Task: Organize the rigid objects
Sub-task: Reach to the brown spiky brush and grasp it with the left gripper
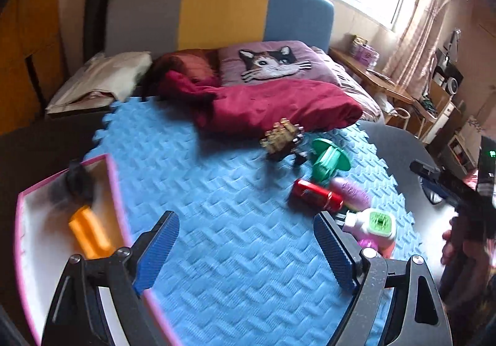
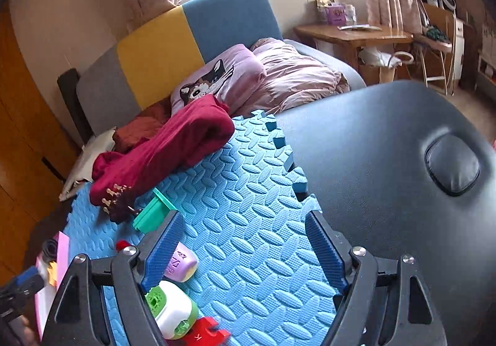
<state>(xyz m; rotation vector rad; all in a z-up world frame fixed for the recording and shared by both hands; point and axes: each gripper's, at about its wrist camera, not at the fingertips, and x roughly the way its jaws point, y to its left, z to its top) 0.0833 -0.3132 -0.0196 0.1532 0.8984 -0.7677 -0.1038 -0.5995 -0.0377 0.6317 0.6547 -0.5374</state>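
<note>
The loose things lie bunched on the right part of the blue foam mat [image 1: 217, 197]: a red toy car [image 1: 314, 194], a pink bottle [image 1: 352, 191] touching it, a green spool [image 1: 329, 160] just behind, a spiky brown-and-gold clip [image 1: 280, 141] near the folded red cloth [image 1: 279, 104], and a white bottle with a green cap [image 1: 372, 223] nearest me. I judge them all light, hard plastic, stiff enough to squeeze. The car looks smooth and likely to slip, so I would pinch it across its narrow sides; the spool I would take by its stem. The pink-edged box [image 1: 113, 178] at the mat's left already holds an orange piece [image 1: 88, 233] and something dark. My left gripper [image 1: 245, 248] is spread wide over bare mat, holding nothing. My right gripper [image 2: 241, 253] is likewise spread and unladen, the white bottle just beside its left finger.
</note>
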